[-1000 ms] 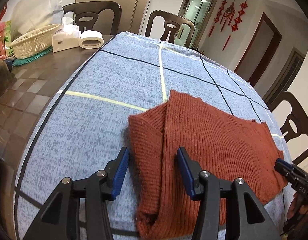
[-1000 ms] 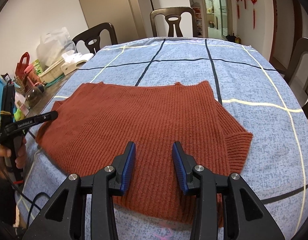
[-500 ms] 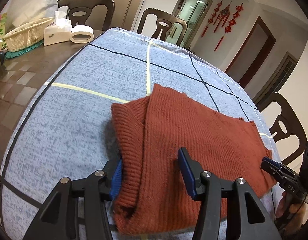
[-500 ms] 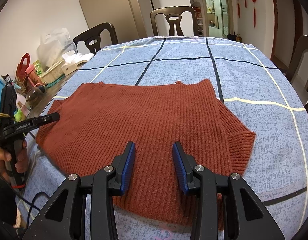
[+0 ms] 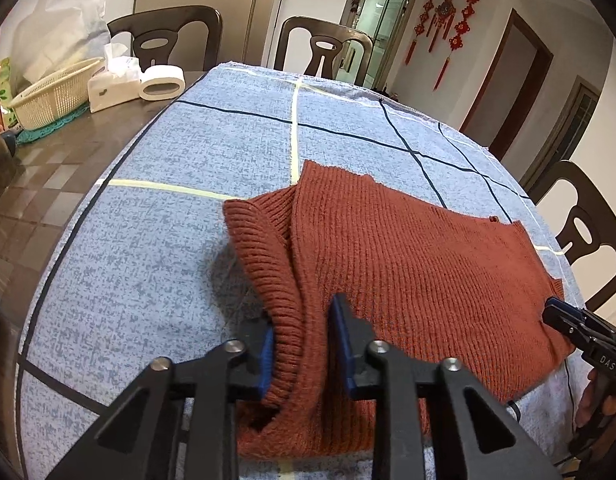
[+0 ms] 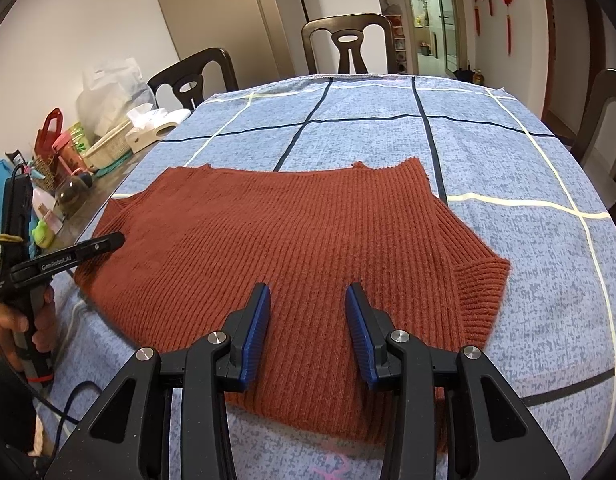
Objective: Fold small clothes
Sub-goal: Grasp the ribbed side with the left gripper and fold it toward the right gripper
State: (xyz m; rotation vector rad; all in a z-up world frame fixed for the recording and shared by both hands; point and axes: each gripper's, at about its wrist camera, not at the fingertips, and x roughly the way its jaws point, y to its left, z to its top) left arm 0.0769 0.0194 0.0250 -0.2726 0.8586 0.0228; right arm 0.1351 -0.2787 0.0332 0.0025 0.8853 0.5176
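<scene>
A rust-red knit sweater lies spread on the blue checked tablecloth. My left gripper is at the sweater's near left side. Its jaws are closing, and a ribbed sleeve fold stands bunched between the blue pads. In the right wrist view the sweater lies flat, with one short sleeve sticking out at the right. My right gripper hovers open over the sweater's near hem and pinches nothing. The left gripper shows at that view's left edge, held by a hand.
On the bare table to the left stand a woven basket, a tissue box and a white roll. Dark chairs ring the table. More clutter sits at the left edge. A cable trails near the front.
My left gripper slid forward over the sleeve edge, then its jaws narrowed around it and the knit bunched up between them. The right gripper kept still and open.
</scene>
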